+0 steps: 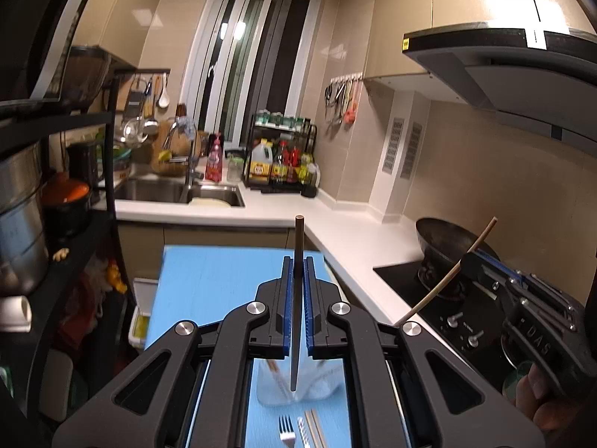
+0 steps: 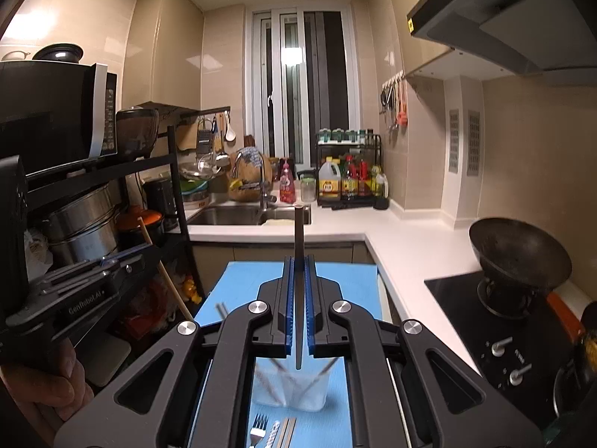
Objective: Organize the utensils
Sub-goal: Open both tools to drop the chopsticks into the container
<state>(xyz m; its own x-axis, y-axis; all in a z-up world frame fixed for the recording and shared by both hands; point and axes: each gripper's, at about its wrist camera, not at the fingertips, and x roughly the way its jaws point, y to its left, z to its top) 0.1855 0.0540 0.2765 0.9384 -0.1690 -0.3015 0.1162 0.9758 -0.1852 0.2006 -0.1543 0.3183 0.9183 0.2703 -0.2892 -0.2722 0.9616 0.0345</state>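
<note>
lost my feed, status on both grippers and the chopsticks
Left gripper and right gripper each shut on a dark chopstick, above clear cup. Fork still on mat. Nothing blocking.

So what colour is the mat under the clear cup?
Light blue mat, plain, shown best in the right wrist view, under the cup.

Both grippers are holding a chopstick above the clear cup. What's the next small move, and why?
Probably lower the left gripper a little: its dark chopstick is clamped upright, tip just above the clear cup, which already holds utensils. The fork waits on the blue mat.
</note>
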